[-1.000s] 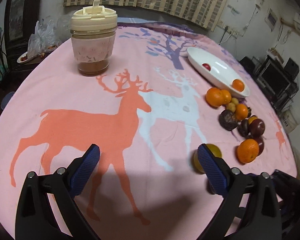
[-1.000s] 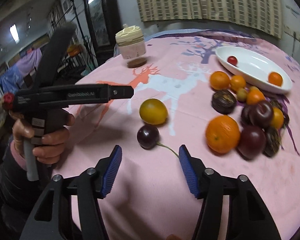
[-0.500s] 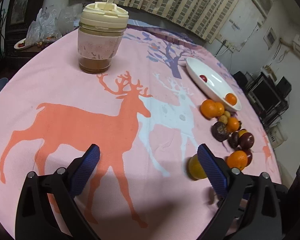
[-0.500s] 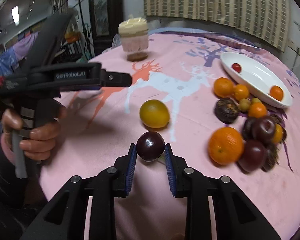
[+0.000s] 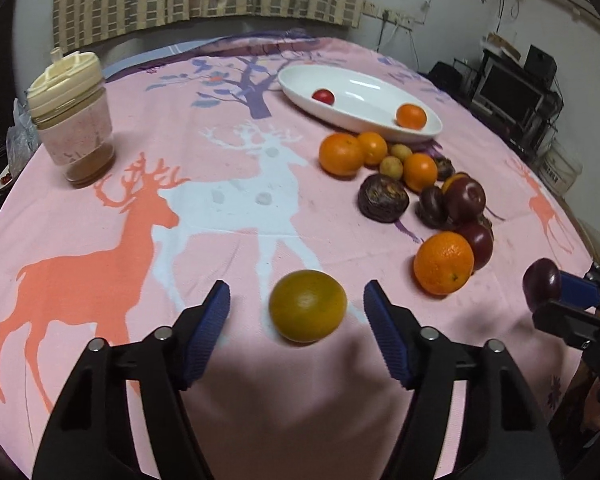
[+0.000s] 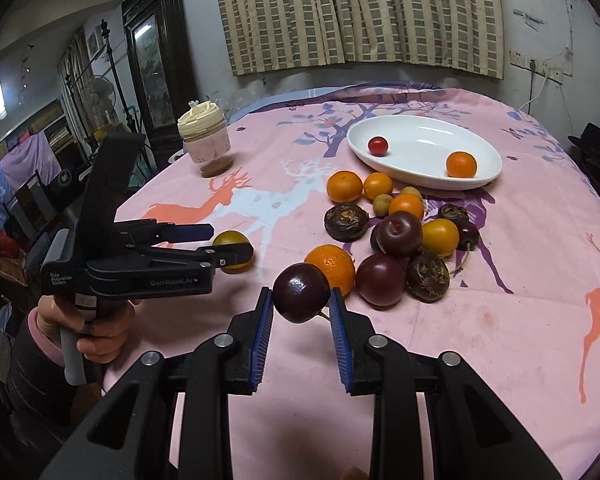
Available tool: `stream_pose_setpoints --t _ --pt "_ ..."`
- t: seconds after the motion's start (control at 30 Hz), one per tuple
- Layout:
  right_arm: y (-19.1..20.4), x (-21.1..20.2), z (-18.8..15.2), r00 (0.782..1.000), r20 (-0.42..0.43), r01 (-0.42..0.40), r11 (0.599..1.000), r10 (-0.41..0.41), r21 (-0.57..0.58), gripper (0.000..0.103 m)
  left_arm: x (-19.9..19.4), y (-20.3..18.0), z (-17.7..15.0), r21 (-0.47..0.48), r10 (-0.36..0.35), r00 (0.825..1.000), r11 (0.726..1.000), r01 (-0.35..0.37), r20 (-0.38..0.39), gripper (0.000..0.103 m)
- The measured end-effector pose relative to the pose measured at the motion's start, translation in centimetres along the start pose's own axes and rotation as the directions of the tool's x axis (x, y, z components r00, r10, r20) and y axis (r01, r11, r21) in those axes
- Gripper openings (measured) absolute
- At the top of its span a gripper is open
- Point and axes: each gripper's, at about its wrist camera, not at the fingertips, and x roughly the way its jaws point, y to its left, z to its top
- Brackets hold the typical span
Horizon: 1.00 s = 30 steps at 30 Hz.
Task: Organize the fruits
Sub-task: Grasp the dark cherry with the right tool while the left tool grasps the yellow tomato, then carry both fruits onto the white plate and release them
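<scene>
A yellow-green citrus (image 5: 307, 306) lies on the pink deer tablecloth between the fingers of my left gripper (image 5: 296, 286). Its jaws are closing, with a gap on each side of the fruit. My right gripper (image 6: 301, 294) is shut on a dark plum (image 6: 300, 300), held just above the cloth; the plum (image 5: 542, 284) also shows at the right edge of the left wrist view. A pile of oranges (image 6: 331, 268), plums (image 6: 400, 234) and dark wrinkled fruits (image 6: 346, 222) lies near a white oval dish (image 6: 420, 144), which holds a small red fruit (image 6: 378, 146) and a small orange (image 6: 461, 165).
A jar with a cream lid (image 5: 70, 120) stands at the far left of the table. A person's hand (image 6: 100, 332) grips the left gripper's handle at the table's left edge. Dark furniture and shelves surround the round table.
The left gripper swung right until it straddled the yellow-green citrus, and its jaws narrowed. The right gripper shut on the dark plum and lifted it off the cloth.
</scene>
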Motion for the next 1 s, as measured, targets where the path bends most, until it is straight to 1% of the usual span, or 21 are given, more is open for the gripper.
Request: stream_pose_setpoints --t 0.07,0.13,0.2,0.37,0.43,0.5,0.57,0.63,0.7,0.77,0.83,0.9,1.0 --pt "-0.3 0.1 -0.2 1.0 -0.002 -0.006 1.0 0.006 0.01 0.029 0.4 -0.4 0.0 0.016 0.004 1.0 1.0 -0.004 -0.015 0.062" --pt "-0.7 0.2 -0.3 1.0 -0.002 -0.012 1.0 0.012 0.019 0.029 0.8 -0.6 -0.1 0.029 0.008 0.999 1.0 -0.007 -0.036 0.05" --pt "-1.0 0.3 -0.4 1.0 0.0 -0.016 1.0 0.016 0.027 0.029 1.3 -0.7 -0.2 0.035 0.012 0.998 0.999 -0.01 -0.062 0.041" --pt "-2.5 0.5 -0.3 0.999 0.008 -0.034 0.998 0.033 0.06 0.029 1.2 -0.9 -0.1 0.04 0.021 0.998 0.999 -0.018 -0.059 0.04" --pt "-3.5 0.7 0.1 0.999 0.011 -0.038 0.996 0.038 0.075 0.029 1.0 -0.9 0.5 0.026 0.011 0.998 1.0 -0.009 -0.054 0.04" --pt "-4.7 0.8 1.2 0.999 0.024 -0.023 0.996 0.021 0.085 0.029 0.6 -1.0 1.8 0.015 -0.001 0.999 1.0 0.001 -0.033 0.04" --pt "-5.9 1.0 2.6 0.999 0.05 -0.016 0.995 0.012 0.097 0.029 0.2 -1.5 4.1 0.013 -0.012 1.0 1.0 0.012 0.007 0.04" --pt "-7.8 1.4 4.9 0.996 0.093 -0.01 0.992 -0.001 0.123 0.029 0.3 -2.3 7.0 0.013 -0.027 0.999 1.0 0.026 0.045 0.04" --pt "-9.7 2.5 7.4 0.992 0.12 0.008 0.989 -0.026 0.15 0.029 1.0 -3.1 10.0 0.003 -0.037 0.997 0.999 0.037 0.073 0.04" --pt "-11.6 4.4 9.9 0.991 0.12 0.038 0.985 -0.059 0.171 0.029 2.6 -4.0 13.4 -0.012 -0.053 0.995 0.998 0.055 0.084 0.04" --pt "-13.6 7.0 12.3 0.992 0.098 0.062 0.979 -0.082 0.196 0.029 4.9 -4.9 16.4 -0.015 -0.051 0.996 0.998 0.053 0.078 0.04" --pt "-14.7 9.1 13.8 0.993 0.072 0.08 0.976 -0.096 0.202 0.029 7.5 -5.6 18.8 -0.005 -0.039 0.998 0.999 0.04 0.056 0.04" --pt "-15.8 12.1 15.3 0.993 0.026 0.105 0.978 -0.112 0.179 0.029 10.9 -6.0 20.8 0.01 -0.009 1.0 1.0 0.009 0.014 0.04"
